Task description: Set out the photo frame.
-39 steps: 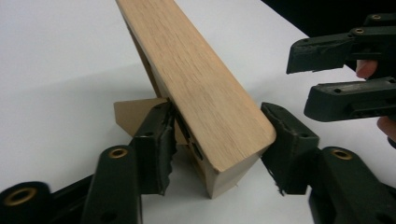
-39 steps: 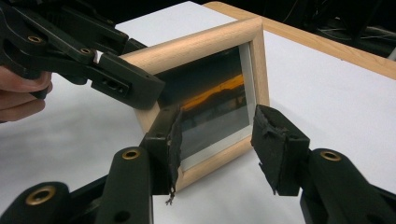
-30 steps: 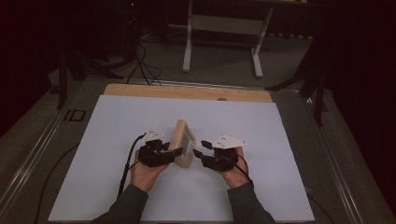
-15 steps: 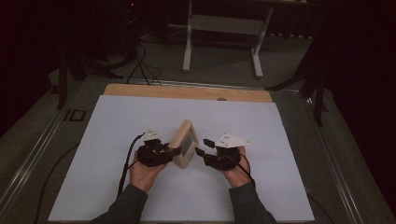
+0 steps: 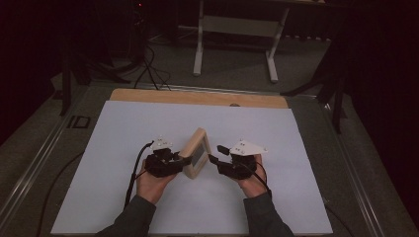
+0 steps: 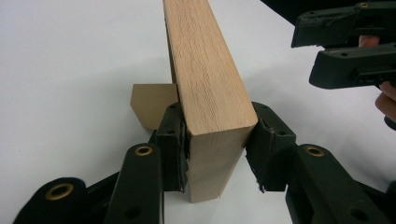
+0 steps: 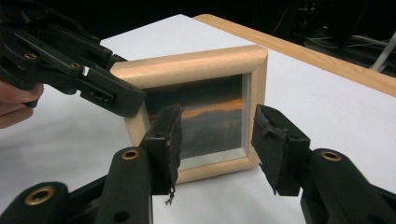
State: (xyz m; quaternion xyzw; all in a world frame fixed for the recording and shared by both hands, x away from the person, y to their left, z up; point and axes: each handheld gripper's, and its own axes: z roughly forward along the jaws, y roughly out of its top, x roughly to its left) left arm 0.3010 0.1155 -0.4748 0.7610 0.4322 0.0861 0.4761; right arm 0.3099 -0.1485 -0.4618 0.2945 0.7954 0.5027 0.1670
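Upright, picture frame [image 6: 208, 88] clamped between left fingers [image 6: 172, 140]

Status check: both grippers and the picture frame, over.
Left gripper just closed, fingers clamped on the wooden picture frame edge. Frame upright on the white table. Right gripper open, facing the glass, not touching. Nothing in the way.

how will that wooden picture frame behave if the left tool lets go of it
The picture frame is probably stiff, being thick wood. It may tip: it stands upright on a narrow edge, though a back prop should help. Its glass front looks fragile. The left tool clamps its side.
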